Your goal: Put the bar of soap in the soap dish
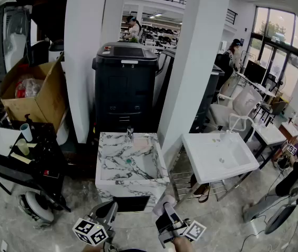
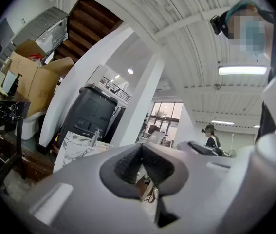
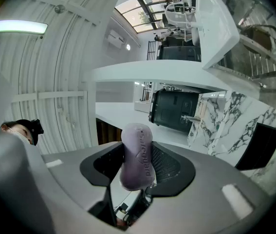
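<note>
Right gripper view: the right gripper pinches a lilac bar of soap upright between its pads; the left gripper has its jaws pressed together, empty.

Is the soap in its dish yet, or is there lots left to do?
Not yet. Done: the bar of soap is picked up, pinched in the right gripper. In hand: it hangs in the air, short of the marble sink. Left: reach the sink and set it in the soap dish, too small to make out here. The left gripper is shut, empty.
</note>
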### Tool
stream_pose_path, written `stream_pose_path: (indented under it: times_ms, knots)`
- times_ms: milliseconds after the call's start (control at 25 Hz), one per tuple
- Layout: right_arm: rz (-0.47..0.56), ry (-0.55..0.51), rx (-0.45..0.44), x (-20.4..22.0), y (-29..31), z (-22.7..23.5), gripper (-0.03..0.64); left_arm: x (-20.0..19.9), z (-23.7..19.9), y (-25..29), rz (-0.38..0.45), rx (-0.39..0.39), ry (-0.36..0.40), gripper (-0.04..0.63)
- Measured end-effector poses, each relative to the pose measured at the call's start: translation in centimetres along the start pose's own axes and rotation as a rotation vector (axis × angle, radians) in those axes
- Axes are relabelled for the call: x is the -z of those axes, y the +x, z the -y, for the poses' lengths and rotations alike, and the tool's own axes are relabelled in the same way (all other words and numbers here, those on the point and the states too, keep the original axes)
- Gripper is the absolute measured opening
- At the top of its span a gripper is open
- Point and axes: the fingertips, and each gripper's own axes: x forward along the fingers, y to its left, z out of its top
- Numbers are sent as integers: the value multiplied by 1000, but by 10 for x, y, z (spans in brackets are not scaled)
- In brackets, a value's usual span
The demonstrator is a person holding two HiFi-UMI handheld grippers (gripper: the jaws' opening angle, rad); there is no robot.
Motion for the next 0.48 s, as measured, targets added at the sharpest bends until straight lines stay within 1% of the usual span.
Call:
stream_pose_path:
  times_ms: [240, 480]
  knots:
    - [-47, -16, 12, -9, -13, 3, 170, 8, 27, 3, 14, -20, 19, 52]
    - [-67, 0, 3, -16, -11, 6, 169, 9, 33, 6, 49, -59, 29, 52]
